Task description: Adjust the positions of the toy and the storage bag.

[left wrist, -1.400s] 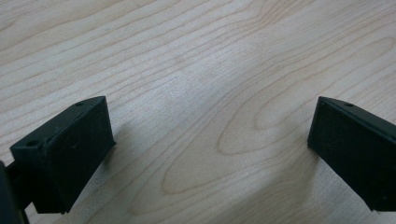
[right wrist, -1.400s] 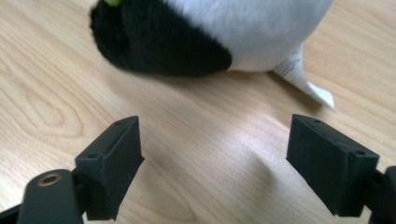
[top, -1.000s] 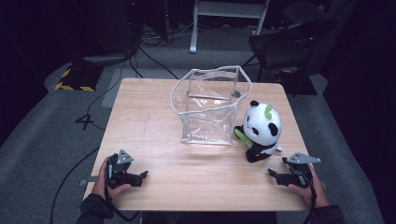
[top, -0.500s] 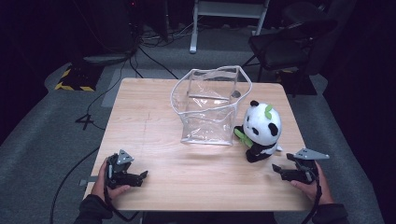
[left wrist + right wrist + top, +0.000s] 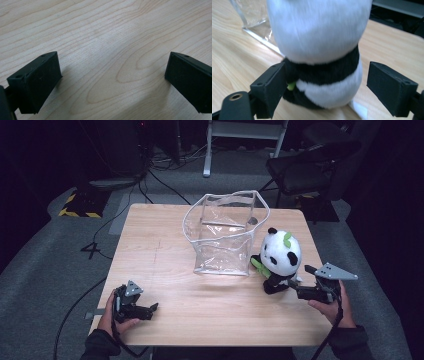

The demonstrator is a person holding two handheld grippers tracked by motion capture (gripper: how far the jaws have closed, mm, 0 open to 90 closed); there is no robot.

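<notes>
1. High view: a black-and-white plush panda toy with a green leaf on its head (image 5: 280, 257) sits upright on the light wooden surface (image 5: 175, 265), touching the right side of a clear soft plastic bag with a white rim (image 5: 225, 232), whose mouth stands wide. The right gripper (image 5: 300, 292) is just beside the panda's base, its jaws spread. The left gripper (image 5: 150, 310) rests at the near left edge, well apart from both things, its jaws also spread.
2. Left gripper view: the jaws stand wide over bare wood grain, with nothing between them.
3. Right gripper view: the panda's body (image 5: 324, 75) is between the jaws, which have just been opening. The left pad is close to the black band or touches it; the right pad is clearly apart. To do the grasp well, I think the gripper should centre on the narrow black band, not on the big head, and squeeze gently so the soft toy does not slip.
4. I can read no brand, label or writing.
</notes>
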